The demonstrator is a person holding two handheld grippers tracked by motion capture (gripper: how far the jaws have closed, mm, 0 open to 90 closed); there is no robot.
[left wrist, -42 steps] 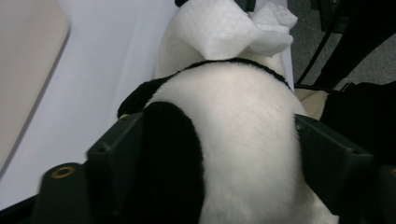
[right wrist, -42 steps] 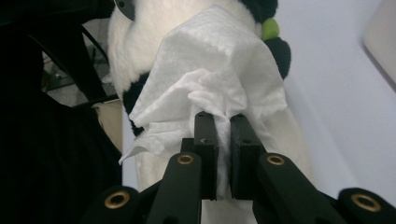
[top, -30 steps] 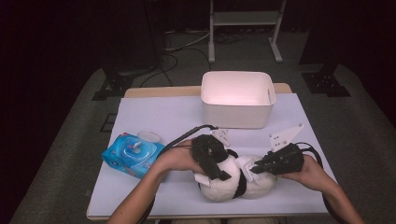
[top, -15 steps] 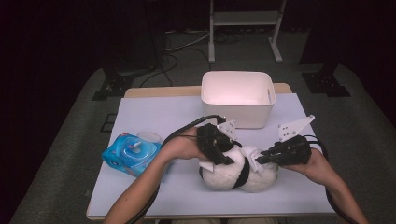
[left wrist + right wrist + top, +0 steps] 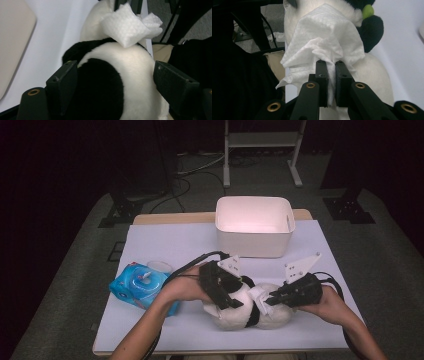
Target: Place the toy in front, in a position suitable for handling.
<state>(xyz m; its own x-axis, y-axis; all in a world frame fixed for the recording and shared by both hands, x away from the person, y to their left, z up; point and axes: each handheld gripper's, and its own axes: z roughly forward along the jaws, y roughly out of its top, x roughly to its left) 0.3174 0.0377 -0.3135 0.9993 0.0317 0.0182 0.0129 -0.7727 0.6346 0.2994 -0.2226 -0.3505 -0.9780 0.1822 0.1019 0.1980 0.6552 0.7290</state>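
black-and-white plush toy [image 5: 240,307], white wipe [image 5: 324,37], seemingly blue pack [image 5: 140,287]

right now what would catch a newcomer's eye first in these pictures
A black-and-white plush panda lies at the table's near edge between both hands. The right gripper pinches a white wipe and holds it against the toy, while the left gripper straddles its body with jaws apart. Behind stands a white bin, and a blue wipes pack lies to the left.

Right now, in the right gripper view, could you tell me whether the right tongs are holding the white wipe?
Yes, the right tongs are pinched shut on a fold of the white wipe, which lies against the plush panda.
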